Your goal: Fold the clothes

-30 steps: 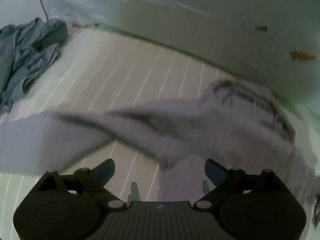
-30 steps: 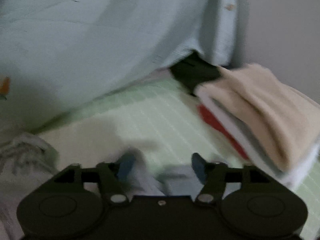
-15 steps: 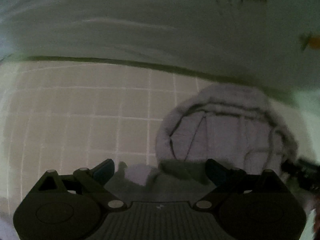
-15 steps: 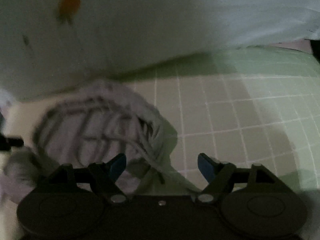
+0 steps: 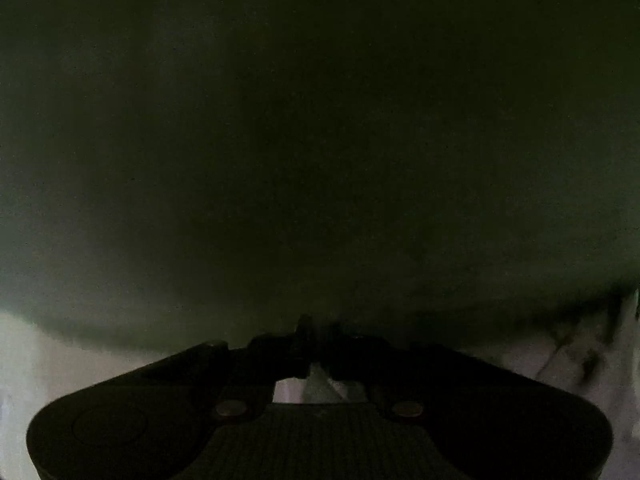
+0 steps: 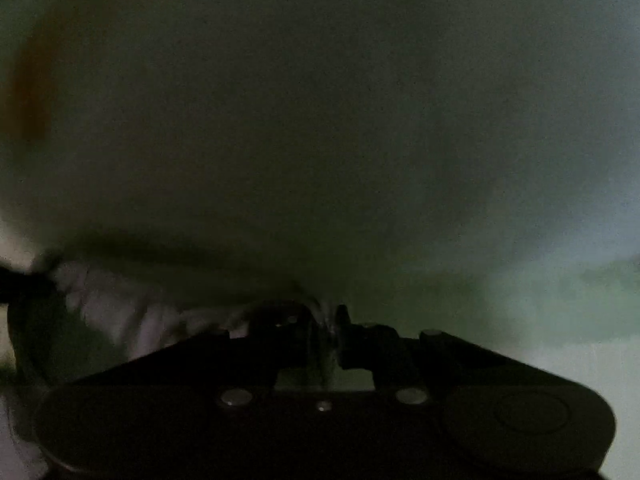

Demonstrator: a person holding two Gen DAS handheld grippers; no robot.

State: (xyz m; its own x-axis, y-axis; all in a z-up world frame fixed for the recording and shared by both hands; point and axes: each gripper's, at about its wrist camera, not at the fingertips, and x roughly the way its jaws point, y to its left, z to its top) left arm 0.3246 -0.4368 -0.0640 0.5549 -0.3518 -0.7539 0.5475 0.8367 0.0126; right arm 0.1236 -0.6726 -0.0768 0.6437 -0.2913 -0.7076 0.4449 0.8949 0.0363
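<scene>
jaws of the left gripper point(image 5: 316, 334) stand drawn together, with a pale wedge of cloth showing in the slot just behind the tips; they appear pinched on the grey garment point(image 5: 576, 344). jaws of the right gripper point(image 6: 326, 320) are closing, and a thin fold of the same garment point(image 6: 116, 308) sits between them, seemingly pressed.

both views are very dark and blurred. ahead of each pair of jaws hangs a broad pale fabric surface that cannot be identified.

location: the garment lies at and beside the tips, spreading right of the left jaws and left of the right jaws, so it spans the gap between the two grippers.

step in hand, by judgement: taking hold of one edge of the garment at two points, ahead of a fold.

next move, by judgement: lift both holds together, keep the edge taut, carry it over the rest of the cloth and lay it down evenly.

orientation: the held edge appears to run from one gripper to the other. which way the garment's long axis or collar points cannot be told in this light.
</scene>
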